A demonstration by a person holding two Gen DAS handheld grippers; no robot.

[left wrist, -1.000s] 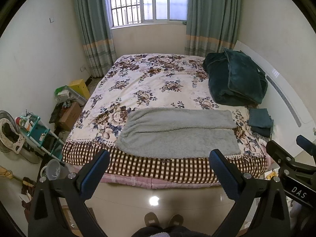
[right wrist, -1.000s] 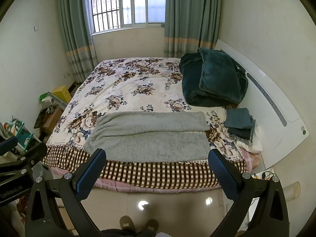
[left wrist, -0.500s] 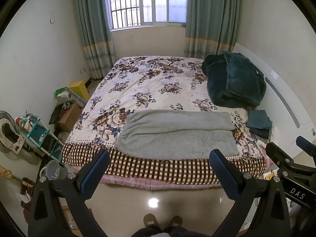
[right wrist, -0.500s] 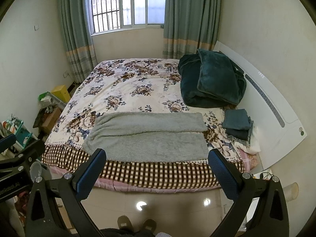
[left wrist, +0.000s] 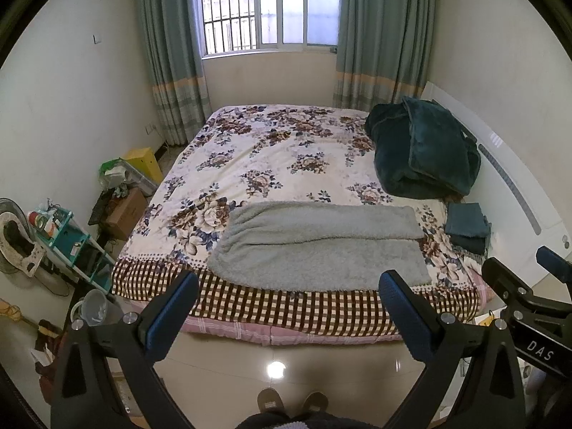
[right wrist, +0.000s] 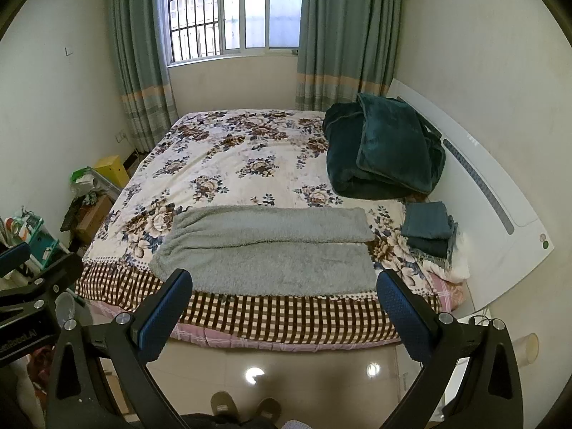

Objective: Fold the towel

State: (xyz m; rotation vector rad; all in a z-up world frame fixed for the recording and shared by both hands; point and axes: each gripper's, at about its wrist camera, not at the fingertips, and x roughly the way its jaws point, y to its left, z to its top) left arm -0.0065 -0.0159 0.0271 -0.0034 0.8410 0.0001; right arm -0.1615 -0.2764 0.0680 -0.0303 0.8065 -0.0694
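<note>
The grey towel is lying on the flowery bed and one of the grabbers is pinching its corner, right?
Not quite. The grey towel does lie on the flowery bed, but nothing is pinching it. Both wrist views show the left gripper and the right gripper open and held back from the bed, above the floor, with the towel lying untouched.

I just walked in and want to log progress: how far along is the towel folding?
Done: the fluffy grey towel lies on the floral bedspread near the bed's foot, apparently folded once lengthwise, one layer lapping the other. In hand: nothing; the left gripper and right gripper hover above the floor short of the bed, jaws wide apart. Left: grasping an end and making the remaining folds.
</note>
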